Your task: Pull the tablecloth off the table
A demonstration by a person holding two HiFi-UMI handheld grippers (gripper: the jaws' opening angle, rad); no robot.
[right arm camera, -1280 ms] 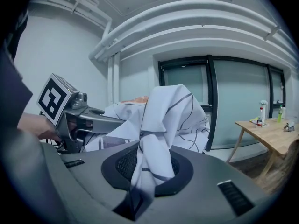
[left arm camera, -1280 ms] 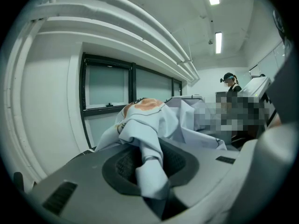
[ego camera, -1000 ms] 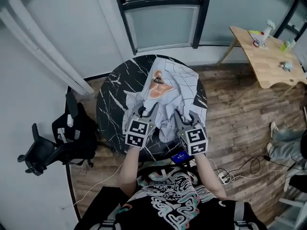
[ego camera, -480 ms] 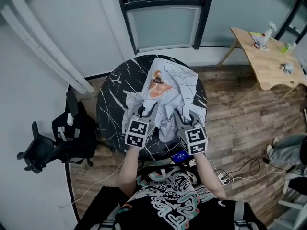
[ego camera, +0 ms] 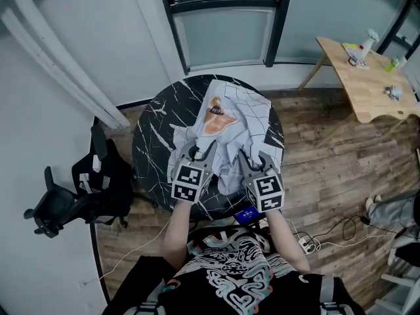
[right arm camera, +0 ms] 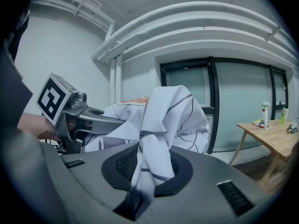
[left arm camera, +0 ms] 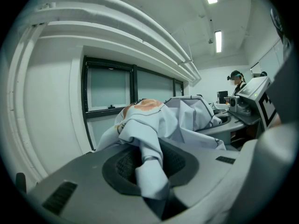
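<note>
A pale blue tablecloth (ego camera: 230, 126) with dark lines and an orange print lies bunched over the right half of a round black marble table (ego camera: 154, 143). My left gripper (ego camera: 199, 154) is shut on the cloth's near edge, and a fold of the tablecloth (left arm camera: 149, 167) is pinched between its pads. To its right, my right gripper (ego camera: 251, 159) is likewise shut on a gathered fold of the tablecloth (right arm camera: 149, 157). Both grippers sit side by side at the table's near rim. The left gripper (right arm camera: 70, 111) shows in the right gripper view.
A black office chair (ego camera: 79, 192) stands left of the table. A wooden side table (ego camera: 367, 77) with bottles is at the far right. Dark-framed windows (ego camera: 223, 18) lie beyond the table. Cables and a power strip (ego camera: 308, 241) lie on the wood floor.
Neither gripper nor the cloth has moved. A person's legs at the right edge of the head view have shifted downward and further out of the picture.
</note>
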